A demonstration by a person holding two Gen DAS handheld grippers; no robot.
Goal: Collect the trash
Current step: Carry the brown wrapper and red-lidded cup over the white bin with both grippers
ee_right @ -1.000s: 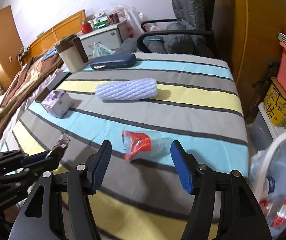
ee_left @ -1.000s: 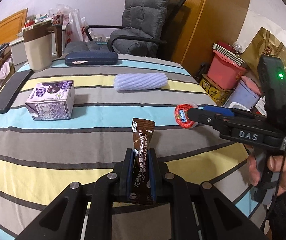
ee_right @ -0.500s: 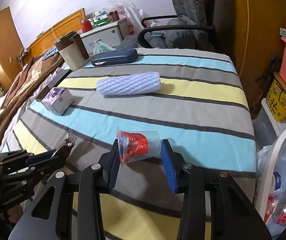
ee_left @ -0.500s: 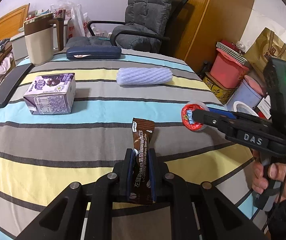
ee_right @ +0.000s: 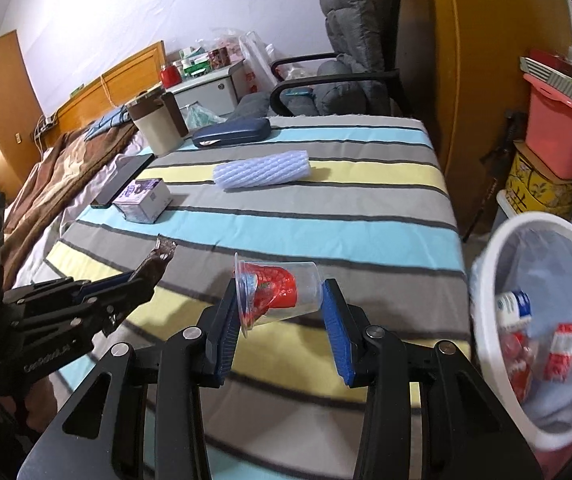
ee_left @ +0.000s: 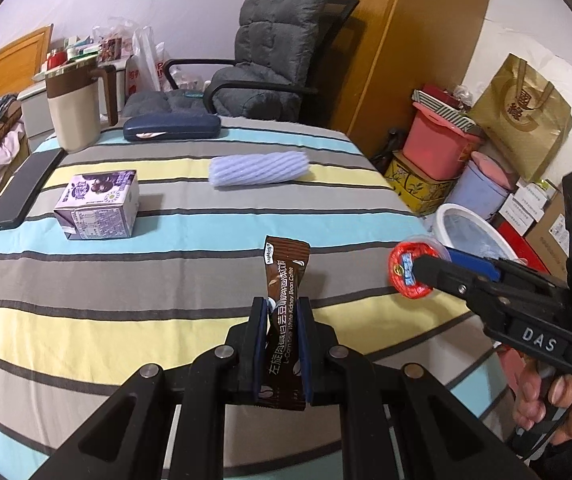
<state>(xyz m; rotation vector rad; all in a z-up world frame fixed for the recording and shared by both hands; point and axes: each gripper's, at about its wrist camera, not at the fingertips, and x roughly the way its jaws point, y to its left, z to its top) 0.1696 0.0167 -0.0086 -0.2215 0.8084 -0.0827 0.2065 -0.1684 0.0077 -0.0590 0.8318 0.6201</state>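
Right claw (ee_right: 281,312) grips the plastic cup (ee_right: 277,292), left claw (ee_left: 281,344) a coffee sachet (ee_left: 283,300); next, carry both over the bin (ee_right: 534,320).

Open striped tabletop (ee_right: 326,216) toward the white bin (ee_right: 498,248); purple carton (ee_right: 143,200), foam sleeve (ee_right: 261,169) farther back.

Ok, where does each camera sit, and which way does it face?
Left wrist: on the left gripper, looking across the striped table; its jaws clamp a coffee sachet; a hand shows.
Right wrist: on the right gripper, looking over the table; jaws grip a plastic cup; bin at right.
Shared: table, chair, each other's gripper.
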